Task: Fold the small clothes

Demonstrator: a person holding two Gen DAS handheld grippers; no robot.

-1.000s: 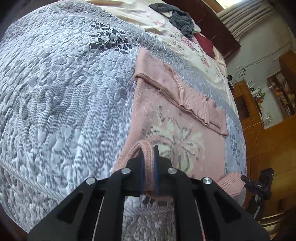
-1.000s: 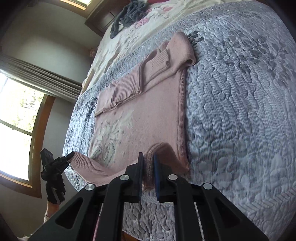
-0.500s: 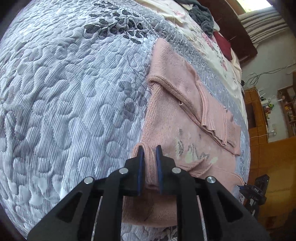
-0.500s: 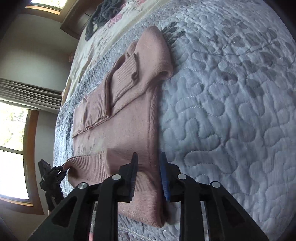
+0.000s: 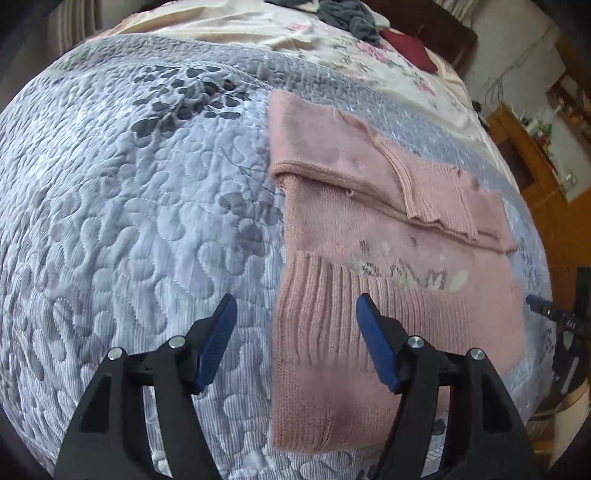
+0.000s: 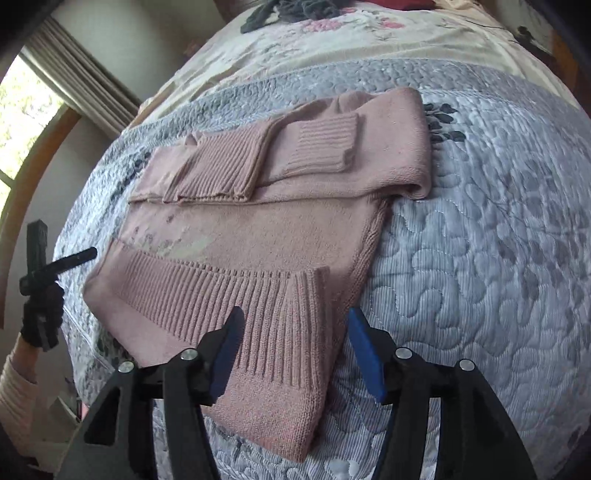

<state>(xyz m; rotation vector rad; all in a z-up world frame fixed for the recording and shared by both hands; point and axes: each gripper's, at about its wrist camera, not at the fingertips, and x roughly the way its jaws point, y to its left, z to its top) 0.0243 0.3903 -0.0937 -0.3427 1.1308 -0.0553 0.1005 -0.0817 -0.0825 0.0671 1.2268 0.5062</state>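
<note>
A small pink knit sweater (image 5: 388,229) lies on the grey quilted bedspread (image 5: 129,221), sleeves folded across its upper part. Its ribbed hem (image 5: 332,306) is folded up over the lower body and partly covers a pale flower print. My left gripper (image 5: 293,314) hangs open just above the hem's left corner, holding nothing. In the right wrist view the same sweater (image 6: 280,229) shows with the ribbed hem (image 6: 229,295) doubled over. My right gripper (image 6: 295,328) is open over the hem's right corner, empty. The left gripper (image 6: 59,266) shows at the far left there.
The quilt (image 6: 480,258) spreads wide beside the sweater. A floral cream sheet (image 5: 369,62) lies beyond, with dark grey clothes (image 5: 351,20) and a dark red item (image 5: 406,51) on it. Wooden furniture (image 5: 535,177) stands at the right. A window with curtains (image 6: 74,81) is at the left.
Both grippers carried the hem up over the sweater's body, then opened and let it go. The hem now lies folded on the body and both grippers have drawn back.
</note>
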